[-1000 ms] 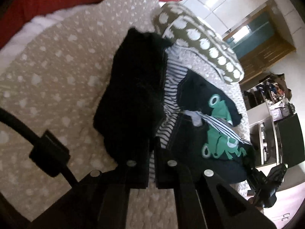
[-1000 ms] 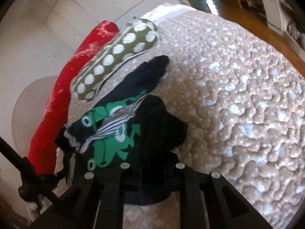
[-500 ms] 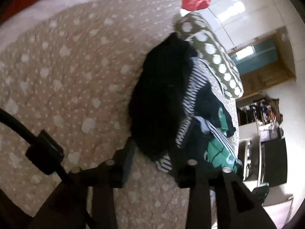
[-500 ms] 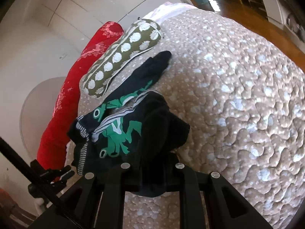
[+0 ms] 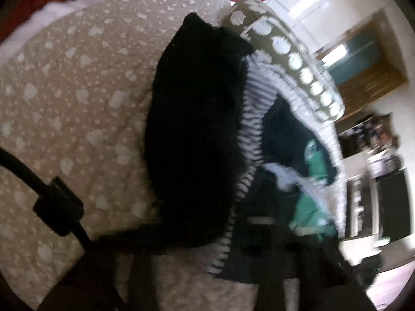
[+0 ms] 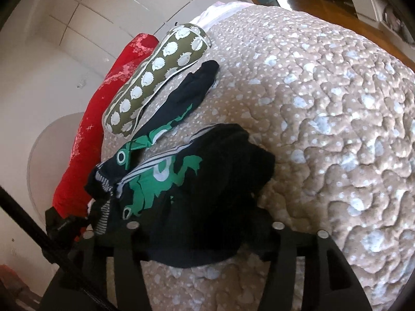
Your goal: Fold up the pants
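The quilted beige bedspread carries everything, and on it the dark pants lie bunched in a heap near the head end of the bed, just beside the olive spotted pillow and the red pillow behind it. Since half a second ago the right gripper has spread apart — its fingers, then closed on the nearest fold, now stand wide on either side of the heap, released. The left gripper was already wide; its view has since swung and blurred, and the fabric now fills more of it.

Only the right view shows one leg stretching away along the spotted pillow, and the green frog print clearly. The left view shows instead the plain black side of the pants and a striped lining.

The left fingers are smeared into the dark cloth — they look parted around it, but whether they touch it I cannot tell. The near edge of the heap hides behind the right gripper's body.
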Available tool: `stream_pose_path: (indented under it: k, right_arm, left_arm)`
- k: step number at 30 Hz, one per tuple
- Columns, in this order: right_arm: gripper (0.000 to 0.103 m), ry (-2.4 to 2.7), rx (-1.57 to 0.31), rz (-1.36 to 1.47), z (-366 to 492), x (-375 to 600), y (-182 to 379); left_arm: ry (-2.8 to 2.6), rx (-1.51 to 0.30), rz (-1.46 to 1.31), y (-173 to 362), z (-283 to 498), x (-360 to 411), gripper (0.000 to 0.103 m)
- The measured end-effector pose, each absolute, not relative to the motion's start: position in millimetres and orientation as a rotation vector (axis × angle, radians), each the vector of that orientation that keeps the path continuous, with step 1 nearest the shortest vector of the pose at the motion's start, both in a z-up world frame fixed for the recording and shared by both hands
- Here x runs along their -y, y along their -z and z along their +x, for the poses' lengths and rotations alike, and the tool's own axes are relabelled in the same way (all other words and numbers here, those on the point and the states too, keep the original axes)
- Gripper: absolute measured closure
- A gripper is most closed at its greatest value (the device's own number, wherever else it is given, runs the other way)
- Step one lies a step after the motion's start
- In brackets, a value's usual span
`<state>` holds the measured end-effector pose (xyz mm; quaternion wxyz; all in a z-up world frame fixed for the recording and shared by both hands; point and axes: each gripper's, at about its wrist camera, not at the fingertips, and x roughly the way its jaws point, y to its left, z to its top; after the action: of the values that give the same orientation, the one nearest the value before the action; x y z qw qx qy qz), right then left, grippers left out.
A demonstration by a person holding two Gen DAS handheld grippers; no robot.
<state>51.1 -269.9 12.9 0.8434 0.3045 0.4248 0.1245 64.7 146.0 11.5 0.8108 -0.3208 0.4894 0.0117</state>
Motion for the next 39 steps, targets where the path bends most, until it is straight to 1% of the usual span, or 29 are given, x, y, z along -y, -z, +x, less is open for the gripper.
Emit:
stream_pose_path:
  k: [2,3,5,7,14,16,20,21,23,24,26,27,28,30,32,33,34,36,37,39]
  right_arm:
    - [0.041,-0.252,-0.891,0.584,55.9,260.0,-14.6]
    - [0.044,-0.260,-0.906,0.552,60.1,254.9,-15.3]
    - [0.089,-0.286,-0.939,0.559,66.7,253.3,-13.9]
    - [0.089,-0.305,-0.949,0.621,66.2,258.2,-14.9]
    - [0.090,-0.375,-0.931,0.605,38.6,252.6,-37.0]
    - [0.090,-0.392,-0.929,0.600,26.1,252.2,-40.4]
    - [0.090,-0.405,-0.946,0.596,5.6,253.7,-33.7]
    - [0.090,-0.407,-0.955,0.581,1.8,253.1,-31.0]
    - [0.085,-0.389,-0.968,0.557,-5.5,255.1,-26.6]
    - [0.082,-0.373,-0.973,0.558,-9.3,259.0,-26.2]
    - [0.060,-0.368,-0.964,0.563,-13.0,268.9,-30.6]
    - [0.057,-0.361,-0.948,0.557,-15.2,274.8,-35.3]
    - [0.055,-0.343,-0.925,0.540,-16.0,281.6,-43.3]
    - [0.053,-0.318,-0.900,0.518,-12.5,290.0,-55.0]
    - [0.052,-0.296,-0.889,0.506,3.3,295.2,-67.4]
    - [0.052,-0.290,-0.885,0.502,11.5,295.4,-72.2]
    - [0.049,-0.285,-0.879,0.494,27.3,293.1,-78.0]
    - [0.042,-0.268,-0.876,0.477,52.8,286.2,-82.5]
    - [0.036,-0.255,-0.886,0.483,74.0,282.5,-81.5]
    - [0.034,-0.226,-0.916,0.523,105.6,279.0,-74.9]
  left_arm:
    - [-0.015,-1.047,-0.709,-11.9,62.4,-150.0,0.090]
    - [-0.010,-1.048,-0.722,-13.7,60.7,-151.8,0.091]
    - [0.001,-1.044,-0.739,-19.7,55.6,-155.0,0.091]
    - [0.015,-1.032,-0.741,-28.8,47.5,-156.9,0.091]
    - [0.047,-0.991,-0.745,-59.4,7.8,-162.4,0.091]
    - [0.042,-0.997,-0.738,-60.2,-4.7,-162.5,0.091]
    - [0.019,-1.036,-0.755,-44.2,-29.0,-165.9,0.089]
    - [0.013,-1.047,-0.765,-39.7,-32.1,-167.8,0.089]
    - [0.019,-1.047,-0.790,-35.0,-39.6,-173.4,0.089]
    - [0.024,-1.036,-0.797,-36.2,-44.5,-176.7,0.089]
    - [0.018,-0.992,-0.783,-45.3,-56.5,-183.4,0.089]
    - [0.005,-0.966,-0.769,-51.2,-63.2,-187.3,0.088]
    - [-0.006,-0.944,-0.756,-56.0,-69.2,-190.6,0.087]
    - [-0.022,-0.898,-0.743,-65.4,-82.6,-197.8,0.077]
    - [-0.024,-0.865,-0.743,-71.2,-92.5,-200.9,0.072]
    - [-0.022,-0.857,-0.738,-72.7,-95.1,-200.6,0.072]
    - [-0.019,-0.853,-0.730,-73.9,-96.4,-199.1,0.072]
    - [-0.010,-0.848,-0.706,-75.9,-96.1,-192.3,0.069]
    - [-0.006,-0.847,-0.695,-76.8,-93.5,-189.2,0.068]
    - [0.002,-0.844,-0.664,-78.5,-90.3,-182.8,0.065]
